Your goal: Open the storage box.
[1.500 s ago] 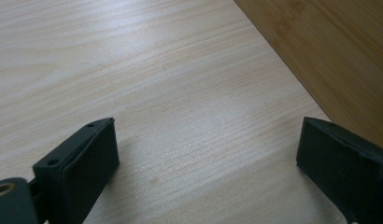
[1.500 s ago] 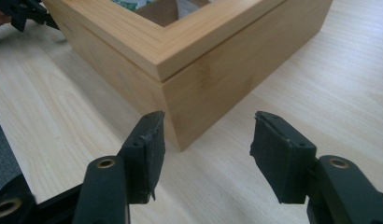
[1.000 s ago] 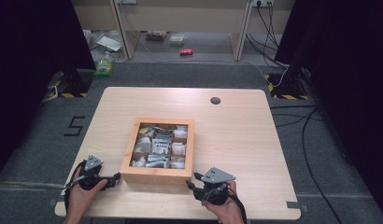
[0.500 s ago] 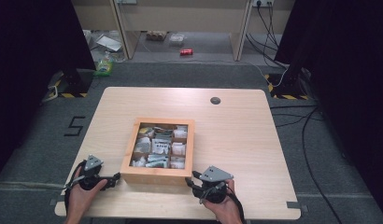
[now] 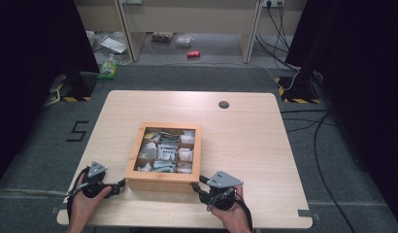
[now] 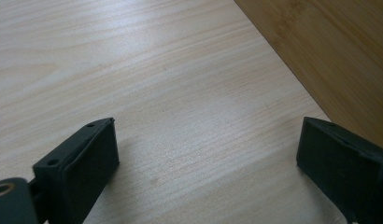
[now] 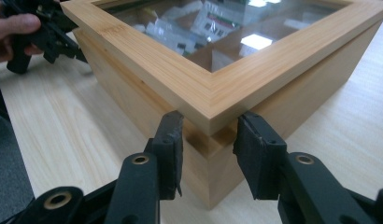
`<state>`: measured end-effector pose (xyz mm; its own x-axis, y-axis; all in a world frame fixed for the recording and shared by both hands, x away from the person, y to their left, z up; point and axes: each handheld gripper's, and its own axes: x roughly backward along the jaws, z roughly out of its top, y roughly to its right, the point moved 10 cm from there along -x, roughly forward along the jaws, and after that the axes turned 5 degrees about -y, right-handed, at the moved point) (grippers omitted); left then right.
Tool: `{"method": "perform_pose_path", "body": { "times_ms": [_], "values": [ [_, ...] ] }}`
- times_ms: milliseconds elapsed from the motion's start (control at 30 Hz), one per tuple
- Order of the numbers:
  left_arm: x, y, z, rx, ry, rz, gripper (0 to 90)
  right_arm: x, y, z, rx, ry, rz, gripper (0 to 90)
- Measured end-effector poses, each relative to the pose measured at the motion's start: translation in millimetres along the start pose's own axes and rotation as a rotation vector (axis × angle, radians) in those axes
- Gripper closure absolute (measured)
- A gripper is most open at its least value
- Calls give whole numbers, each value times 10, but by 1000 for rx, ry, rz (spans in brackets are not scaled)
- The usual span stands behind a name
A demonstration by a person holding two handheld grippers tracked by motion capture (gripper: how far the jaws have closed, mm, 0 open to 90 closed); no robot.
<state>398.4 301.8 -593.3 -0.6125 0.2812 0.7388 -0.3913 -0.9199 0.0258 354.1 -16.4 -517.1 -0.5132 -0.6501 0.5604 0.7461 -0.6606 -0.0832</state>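
You have a wooden box (image 5: pixel 163 177) sitting on the table (image 5: pixel 245 141), close to the near edge and a little left of the middle. Its lid is a wooden frame around a clear pane, and it lies flat and closed on the box. Through the pane you can see small packets (image 5: pixel 165 151) sorted into compartments; what they are is too small to tell.

Your left gripper (image 5: pixel 120 186) is down at the box's near left corner, held low over the table in your left hand (image 5: pixel 85 204). In the left gripper view its jaws stand wide apart with bare tabletop between them, holding nothing, and the box's side wall (image 6: pixel 339 56) runs past the upper right, just beside the right-hand jaw.

Your right gripper (image 5: pixel 197 185) is at the box's near right corner, in your right hand (image 5: pixel 233 216). In the right gripper view (image 7: pixel 207 156) the jaws straddle that corner just under the lid's overhang, one to each side of the corner edge. They sit close to the wood, but I cannot tell whether they actually press on it. Farther off in that view, at the upper left, your left gripper and a thumb show beside the box's far corner.

A round dark grommet (image 5: pixel 223 104) sits near the table's far edge, right of centre, well apart from the box.
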Motion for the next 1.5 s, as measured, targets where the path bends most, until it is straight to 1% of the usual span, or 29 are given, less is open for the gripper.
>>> {"method": "perform_pose_path", "body": {
  "times_ms": [267,367,433,500,700,833,933,967,1033,1067,1100,1133,1300,1333,1467,1500],
  "values": [
    [0,0,0,0,0,0,50,9,18,84,6,18,0,620],
    [0,1,0,0,0,0,51,44,34,174,-1,46,-3,617],
    [0,0,0,0,0,0,50,55,47,197,5,47,-5,611],
    [0,0,0,0,0,0,50,63,70,262,6,60,-11,605],
    [0,0,0,0,0,0,50,44,105,333,6,67,-26,598],
    [0,0,0,0,0,0,51,58,143,410,-20,83,-30,588],
    [-1,2,1,2,1,0,50,56,156,438,-16,89,-38,588],
    [-1,2,2,2,2,0,50,52,186,450,-18,90,-58,573],
    [0,0,0,0,0,0,50,52,196,452,-15,90,-63,568],
    [0,0,0,0,0,0,50,59,213,470,-12,96,-77,552],
    [0,0,0,0,0,0,51,59,213,470,-12,96,-77,552],
    [0,0,0,0,0,0,50,74,226,515,33,104,-106,554],
    [0,0,0,0,0,0,50,90,243,582,34,114,-106,543],
    [0,0,0,-1,0,0,50,92,260,620,38,123,-105,539],
    [0,1,0,0,0,0,50,109,293,704,25,138,-102,523],
    [0,1,0,0,0,0,50,111,306,727,28,141,-103,517]
  ]
}}
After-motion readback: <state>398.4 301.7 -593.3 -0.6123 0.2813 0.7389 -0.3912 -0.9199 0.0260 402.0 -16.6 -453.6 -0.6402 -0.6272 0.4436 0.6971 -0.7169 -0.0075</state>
